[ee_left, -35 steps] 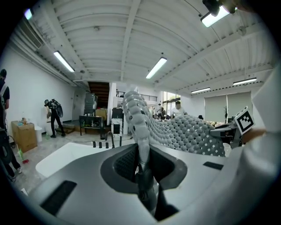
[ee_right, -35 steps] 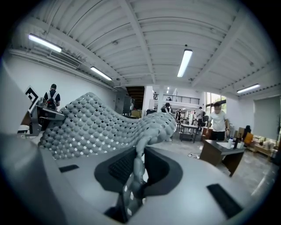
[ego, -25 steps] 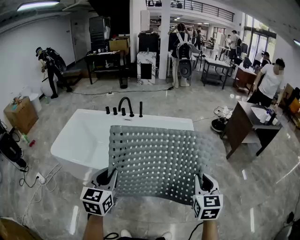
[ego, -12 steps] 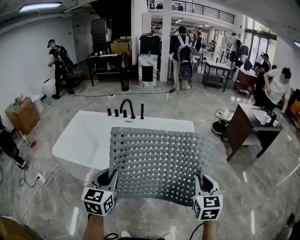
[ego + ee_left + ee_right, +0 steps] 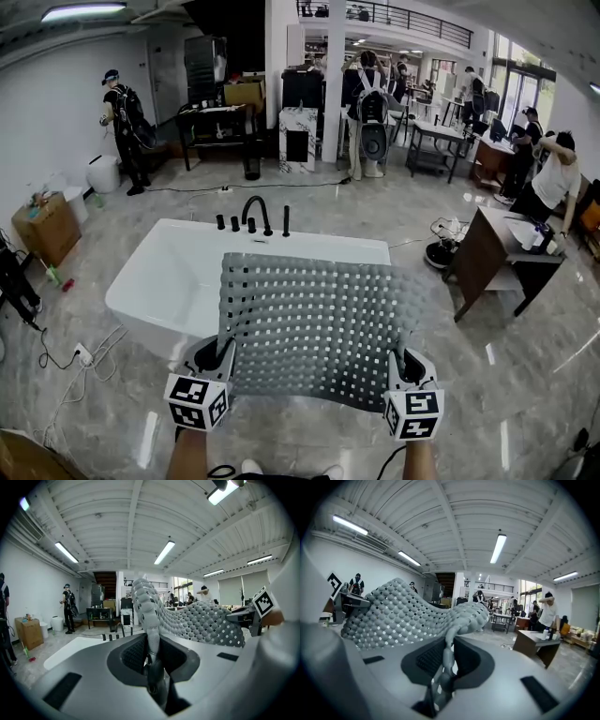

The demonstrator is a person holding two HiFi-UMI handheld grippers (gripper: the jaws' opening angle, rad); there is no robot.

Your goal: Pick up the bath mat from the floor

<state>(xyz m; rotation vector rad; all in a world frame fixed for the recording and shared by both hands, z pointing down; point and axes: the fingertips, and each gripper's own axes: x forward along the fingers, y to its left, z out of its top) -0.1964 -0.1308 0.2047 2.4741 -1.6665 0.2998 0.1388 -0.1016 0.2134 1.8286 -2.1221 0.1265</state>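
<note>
While the left gripper and right gripper each pinch a near corner of the grey perforated rubber bath mat, level, evenly spread hands should stop it sagging.

Ceiling lights are lighting the hall brightly and evenly, while daylight is coming in through the windows. The polished floor is showing pale glare streaks. Every view is bending at its edges. Both gripper views are darkening into black corners, and the bath mat is blurring close to the lens.
</note>
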